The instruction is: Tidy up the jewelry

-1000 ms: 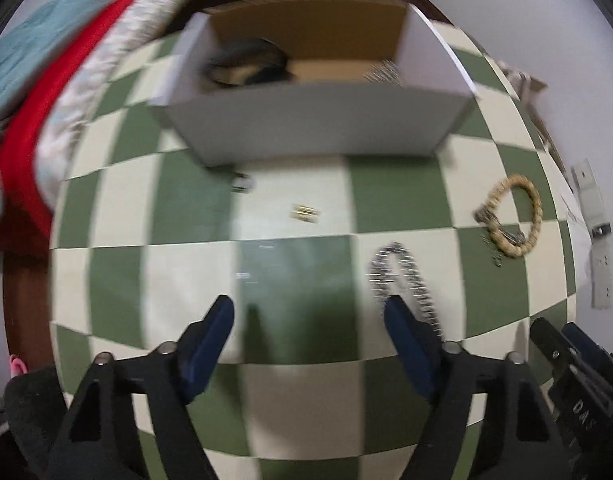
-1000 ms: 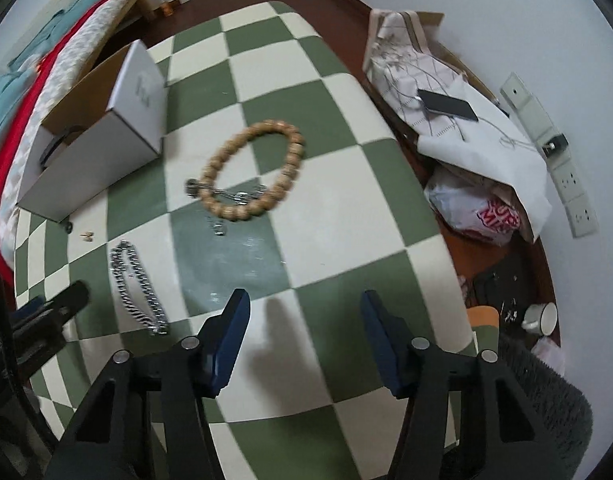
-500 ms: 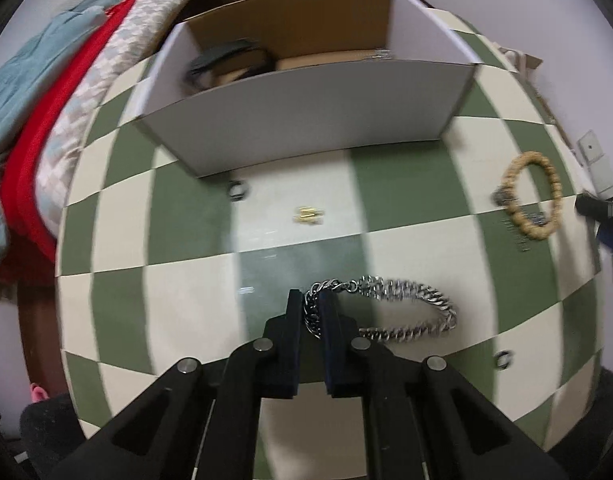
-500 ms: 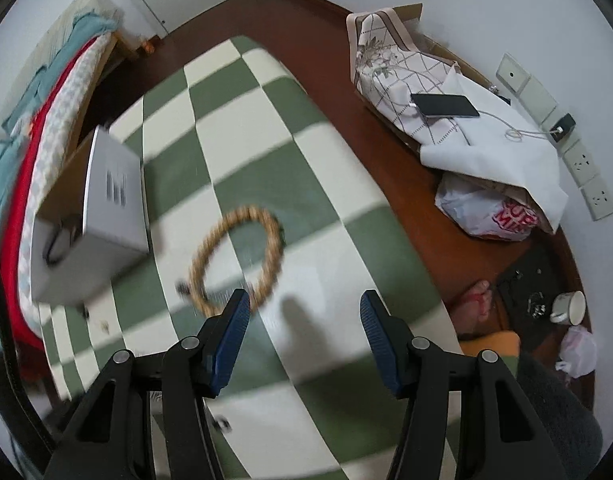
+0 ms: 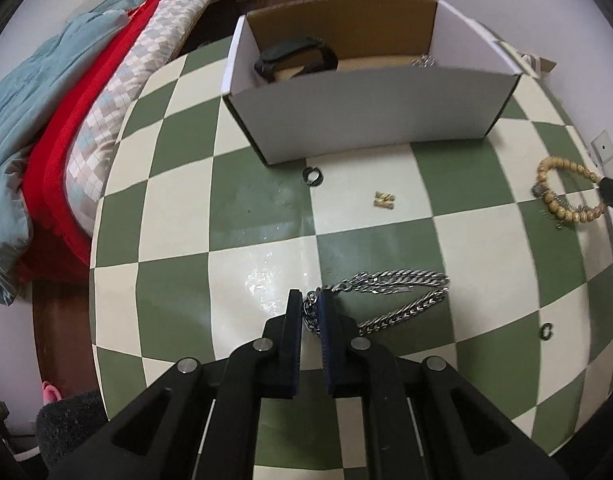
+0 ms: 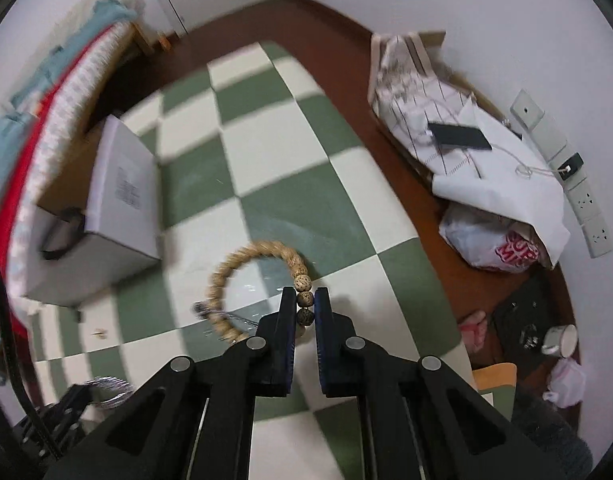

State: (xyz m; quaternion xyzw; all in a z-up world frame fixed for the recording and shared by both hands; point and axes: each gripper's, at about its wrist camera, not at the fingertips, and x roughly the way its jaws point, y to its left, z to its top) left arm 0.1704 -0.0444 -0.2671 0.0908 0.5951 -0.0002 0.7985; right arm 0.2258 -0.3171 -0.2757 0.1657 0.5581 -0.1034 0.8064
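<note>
My left gripper (image 5: pixel 311 304) is shut on one end of a silver chain bracelet (image 5: pixel 402 292), which trails right over the green-and-cream checkered table (image 5: pixel 178 208). My right gripper (image 6: pixel 305 300) is shut on a wooden bead bracelet (image 6: pixel 242 264), gripping the beads at its near right side; that bracelet also shows in the left wrist view (image 5: pixel 566 188) at the table's right edge. A white open cardboard box (image 5: pixel 370 112) stands at the far side and holds a black band (image 5: pixel 294 56) and some silver jewelry (image 5: pixel 424 60).
A small black ring (image 5: pixel 313 176) and a small gold piece (image 5: pixel 384 200) lie just in front of the box. Another black ring (image 5: pixel 547 331) lies near the right edge. A bed with red and teal covers (image 5: pixel 66 128) borders the table's left side.
My left gripper has closed on the silver chain's end. My right gripper has moved forward and closed on the bead bracelet.
</note>
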